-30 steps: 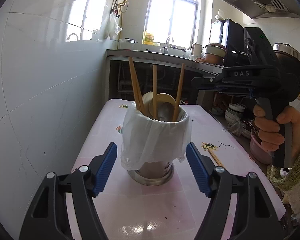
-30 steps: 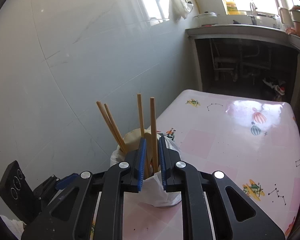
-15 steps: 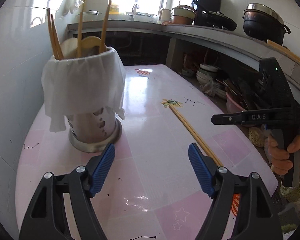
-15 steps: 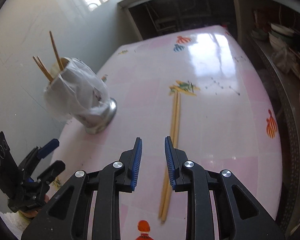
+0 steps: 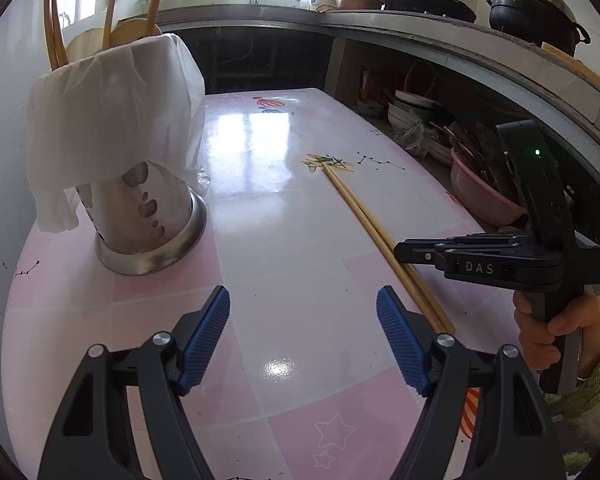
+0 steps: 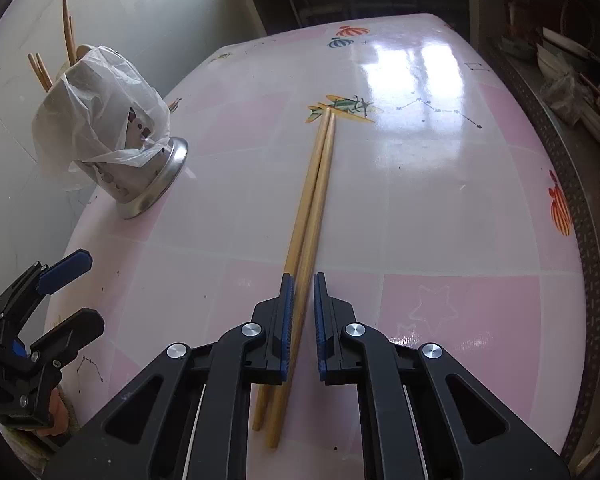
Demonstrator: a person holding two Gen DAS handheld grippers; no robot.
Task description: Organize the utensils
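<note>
Two wooden chopsticks (image 6: 312,184) lie side by side on the pink table (image 6: 440,208), thick ends toward me. My right gripper (image 6: 301,280) is low over their near part. Its jaws are closing with the pair between them, and the blue pads (image 6: 286,308) meet the outer sides of the sticks. From the side, the right gripper (image 5: 398,250) has its tip on the chopsticks (image 5: 364,212). My left gripper (image 5: 303,294) is open and empty over bare table. The steel utensil holder (image 5: 148,208), draped in a white plastic bag, holds several chopsticks (image 5: 56,28) and wooden spoons.
The holder (image 6: 140,184) stands at the table's left side by the tiled wall. The left gripper (image 6: 82,292) hangs off the table's near left corner. A pink basin (image 5: 480,196) and stacked bowls sit under the counter to the right. Pots line the counter.
The right gripper let go of a chopstick in the holder, dropped to the table and narrowed around the lying pair. The left gripper swung away from the holder and lower, staying open.
</note>
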